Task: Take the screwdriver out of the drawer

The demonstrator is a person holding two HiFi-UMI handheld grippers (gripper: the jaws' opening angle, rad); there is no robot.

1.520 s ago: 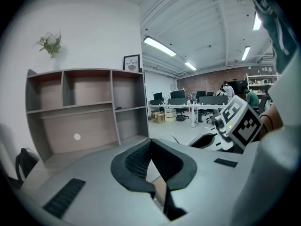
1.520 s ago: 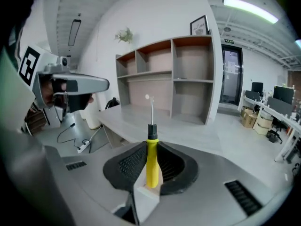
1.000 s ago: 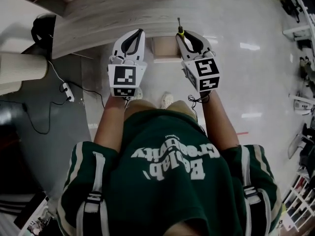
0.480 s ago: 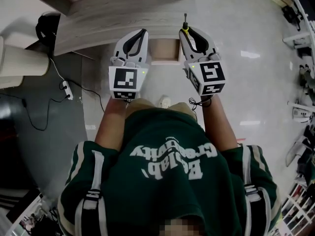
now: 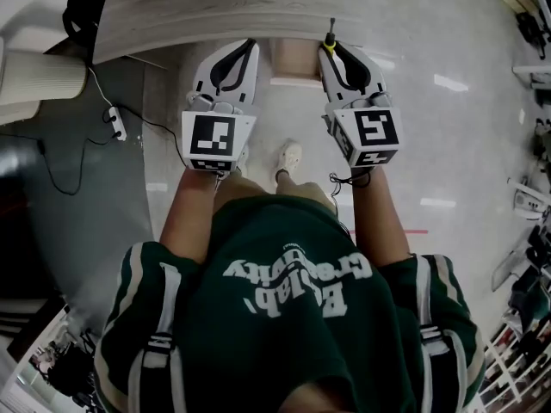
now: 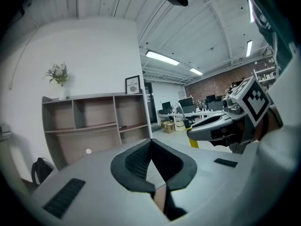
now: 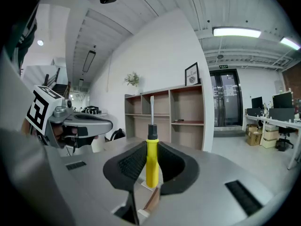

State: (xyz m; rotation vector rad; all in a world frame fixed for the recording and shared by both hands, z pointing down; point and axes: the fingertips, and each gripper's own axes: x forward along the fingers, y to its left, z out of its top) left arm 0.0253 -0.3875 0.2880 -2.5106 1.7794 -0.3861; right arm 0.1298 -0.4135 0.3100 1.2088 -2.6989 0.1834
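The screwdriver (image 7: pixel 151 161) is clamped by its yellow handle in the right tool (image 5: pixel 330 50), its shaft pointing straight ahead past the tips toward the desk (image 5: pixel 215 15), while the left tool (image 5: pixel 250 45), just alongside, has its jaws together on nothing.

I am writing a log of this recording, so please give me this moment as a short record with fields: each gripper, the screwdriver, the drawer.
left gripper: jaws together, nothing between them
right gripper: closed on the handle of the screwdriver
screwdriver: yellow handle, black collar, metal shaft pointing forward past the jaw tips
drawer: appears pulled out from the wooden unit, between the two grippers in the head view
task state: screwdriver is out of the drawer, held in the air
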